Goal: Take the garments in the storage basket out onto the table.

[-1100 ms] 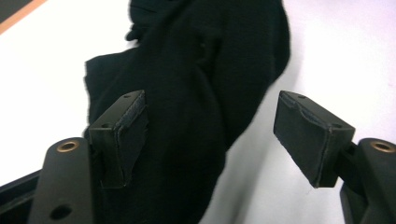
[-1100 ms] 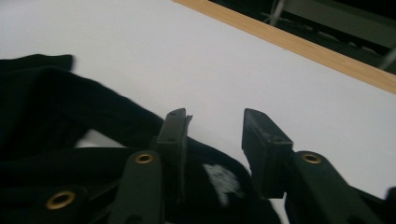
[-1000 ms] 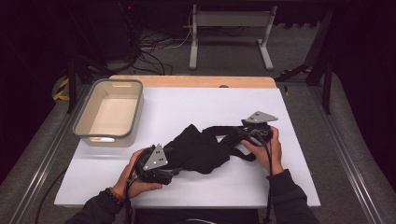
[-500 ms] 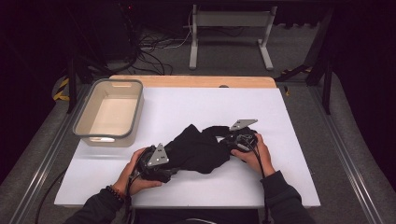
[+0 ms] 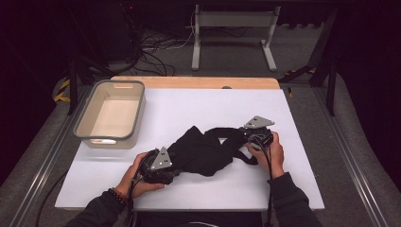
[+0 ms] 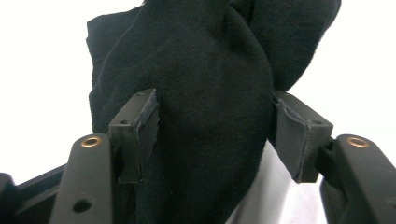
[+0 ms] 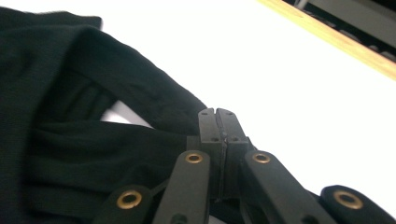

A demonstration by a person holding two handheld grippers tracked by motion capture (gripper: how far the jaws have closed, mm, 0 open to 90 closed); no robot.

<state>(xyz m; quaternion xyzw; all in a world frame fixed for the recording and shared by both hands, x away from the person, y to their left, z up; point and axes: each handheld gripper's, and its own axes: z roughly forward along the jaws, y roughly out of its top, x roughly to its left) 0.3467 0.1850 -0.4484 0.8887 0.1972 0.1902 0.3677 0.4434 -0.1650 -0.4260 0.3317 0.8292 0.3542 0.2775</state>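
cloth point(image 5: 203, 151): black, bunched up on the white tabletop point(image 5: 198, 106) | left tool point(image 6: 215, 135): jaws just closing around a fat fold, to hold it | right tool point(image 7: 218, 122): just shut tight, maybe pinching the cloth edge to pull it flat

The crumpled black knit cloth garment point(image 5: 203, 151) looks matt and soft; the rectangular grey plastic tub point(image 5: 111, 113) at ten o'clock is smooth, faintly glossy.

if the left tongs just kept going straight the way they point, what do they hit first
The black garment. It already bulges between the jaws of the left tongs, which have just been closing, so going straight would press into more of that cloth. Beyond it only white table shows, though depth there is unclear.
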